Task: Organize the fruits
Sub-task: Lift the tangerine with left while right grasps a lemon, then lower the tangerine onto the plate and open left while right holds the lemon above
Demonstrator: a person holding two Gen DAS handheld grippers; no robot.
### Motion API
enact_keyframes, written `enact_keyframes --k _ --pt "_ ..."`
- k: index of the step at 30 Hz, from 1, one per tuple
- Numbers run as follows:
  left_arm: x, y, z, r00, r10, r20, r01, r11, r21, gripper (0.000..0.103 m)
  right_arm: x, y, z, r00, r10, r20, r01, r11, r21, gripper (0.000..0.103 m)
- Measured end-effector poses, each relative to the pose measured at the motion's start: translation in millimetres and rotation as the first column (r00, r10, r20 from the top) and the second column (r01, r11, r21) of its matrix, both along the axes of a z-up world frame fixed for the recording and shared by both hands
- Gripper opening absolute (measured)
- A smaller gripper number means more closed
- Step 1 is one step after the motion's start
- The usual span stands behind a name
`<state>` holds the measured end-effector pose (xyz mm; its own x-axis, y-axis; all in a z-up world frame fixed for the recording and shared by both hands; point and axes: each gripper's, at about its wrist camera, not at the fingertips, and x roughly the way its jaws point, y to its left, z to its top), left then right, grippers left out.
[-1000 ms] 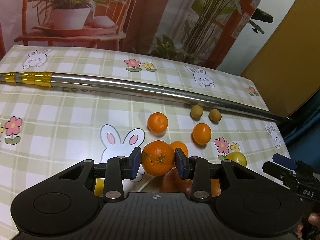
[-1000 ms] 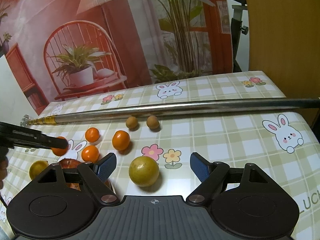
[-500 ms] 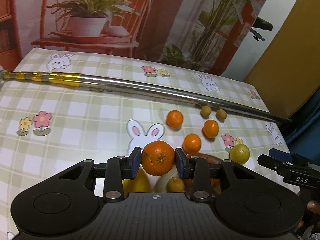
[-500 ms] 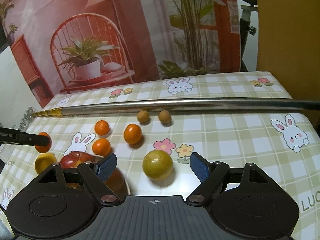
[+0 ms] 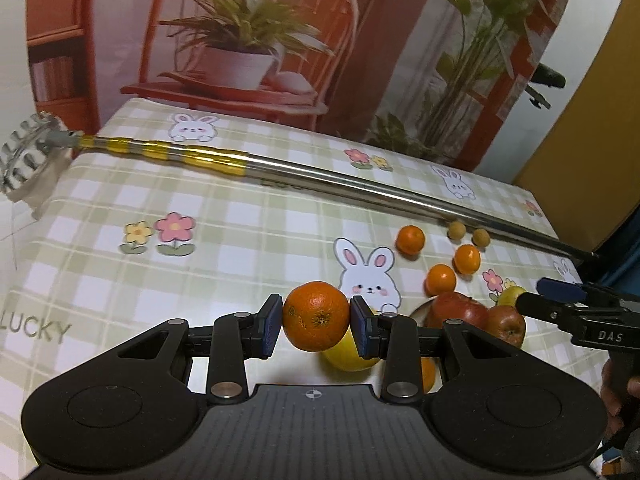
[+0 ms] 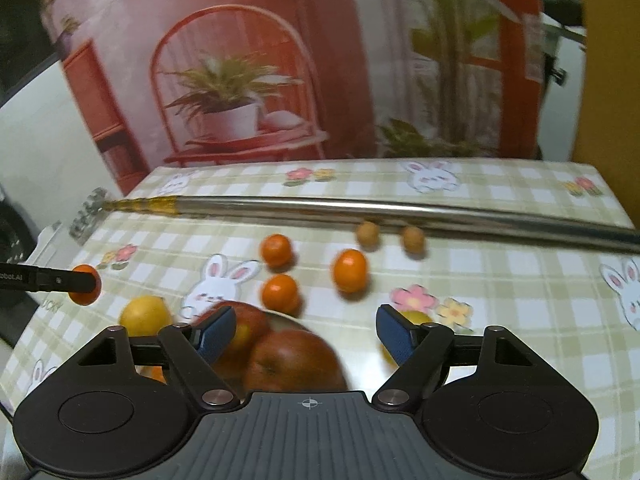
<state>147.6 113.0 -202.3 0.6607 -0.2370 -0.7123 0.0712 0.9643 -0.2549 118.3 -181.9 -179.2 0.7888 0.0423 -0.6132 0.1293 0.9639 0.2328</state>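
My left gripper (image 5: 316, 325) is shut on a large orange (image 5: 316, 316) and holds it above the table, left of the plate (image 5: 420, 310) with red apples (image 5: 458, 310). A yellow lemon (image 5: 348, 356) lies just below and behind the orange. My right gripper (image 6: 306, 334) is open and empty above the apples (image 6: 294, 356). Its far finger hides part of a yellow-green fruit (image 6: 414, 316). Three small tangerines (image 6: 350, 270) and two brown longans (image 6: 368, 233) lie loose on the cloth. The held orange also shows in the right wrist view (image 6: 85, 284).
A long steel pole (image 5: 360, 188) with a yellow-banded end lies across the far side of the table. The right gripper (image 5: 580, 314) shows at the right edge in the left wrist view. The table's right edge meets a yellow panel (image 5: 592, 112).
My left gripper carried the orange up and to the left, away from the plate. My right gripper moved left from above the yellow-green fruit to above the apples, still open.
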Motion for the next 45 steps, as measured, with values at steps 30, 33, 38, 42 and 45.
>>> enact_keyframes --k 30,33,38,42,45 --pt "-32.7 54.4 -15.4 0.992 0.128 0.002 -0.128 0.99 -0.063 0.039 115.8 163.4 -28.2 0.901 0.375 -0.217 -0.401 0.911 -0.092 0.059" --pt "-32.2 52.3 -15.7 0.992 0.122 0.001 -0.122 0.99 -0.064 0.039 120.2 161.2 -32.3 0.905 0.359 -0.229 -0.384 0.92 -0.076 0.053" --pt "-31.6 48.2 -15.4 0.994 0.109 -0.002 -0.109 0.992 -0.064 0.039 123.2 155.3 -37.3 0.911 0.339 -0.234 -0.356 0.934 -0.032 0.053" --pt "-32.6 46.3 -13.9 0.995 0.103 -0.004 -0.103 0.992 -0.066 0.039 120.9 155.4 -38.4 0.912 0.343 -0.224 -0.359 0.933 -0.033 0.052" --pt "-33.4 42.5 -11.7 0.996 0.088 -0.005 -0.089 0.994 -0.071 0.039 114.0 151.1 -33.6 0.928 0.321 -0.19 -0.333 0.942 -0.033 0.052"
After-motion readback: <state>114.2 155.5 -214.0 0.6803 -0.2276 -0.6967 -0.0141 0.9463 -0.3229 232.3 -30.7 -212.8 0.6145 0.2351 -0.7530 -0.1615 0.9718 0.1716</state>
